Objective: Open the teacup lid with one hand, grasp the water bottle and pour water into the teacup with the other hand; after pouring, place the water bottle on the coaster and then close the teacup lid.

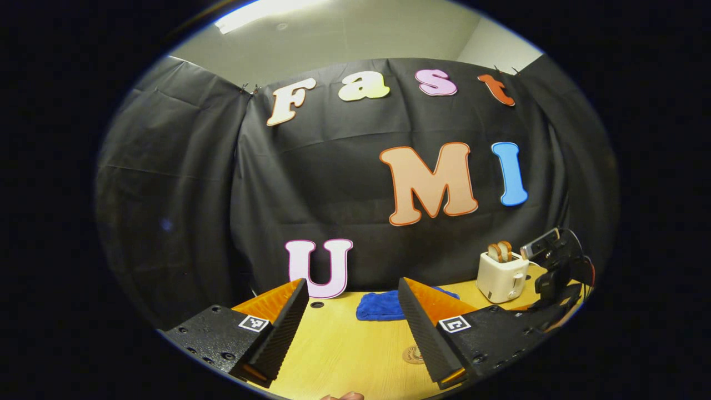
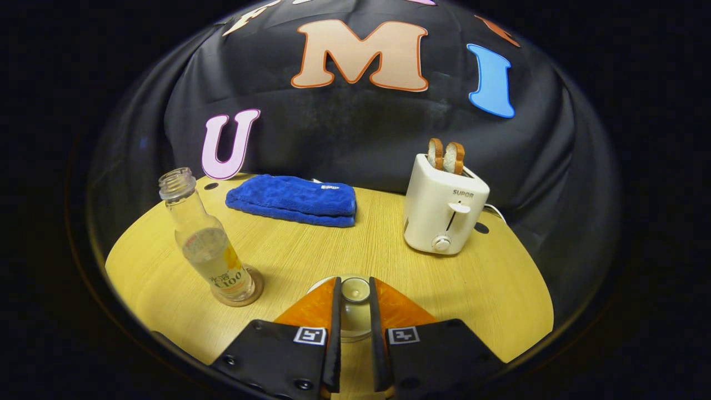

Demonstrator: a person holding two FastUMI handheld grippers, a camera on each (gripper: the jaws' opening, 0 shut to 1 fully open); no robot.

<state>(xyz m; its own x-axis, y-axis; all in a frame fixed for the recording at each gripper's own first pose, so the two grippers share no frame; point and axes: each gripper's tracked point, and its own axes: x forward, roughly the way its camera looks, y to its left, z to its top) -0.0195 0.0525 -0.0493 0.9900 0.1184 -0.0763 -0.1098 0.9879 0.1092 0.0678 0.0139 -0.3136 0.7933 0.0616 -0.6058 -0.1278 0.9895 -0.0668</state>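
right gripper (image 2: 355, 291) fingers pinch the teacup lid knob (image 2: 355, 289) at 6 o'clock; small, smooth, probably slippery. water bottle (image 2: 204, 241) on coaster (image 2: 253, 294) at 8 o'clock. left gripper (image 1: 353, 308) fingers apart.

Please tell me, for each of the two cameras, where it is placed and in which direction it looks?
Left gripper view: rides on the left gripper, held level above the table, facing the booth wall; its fingers stand wide apart.
Right gripper view: rides on the right gripper, tilted down at the table; its fingers close around the teacup lid; water bottle on its coaster.
Shared: blue cloth, toaster.
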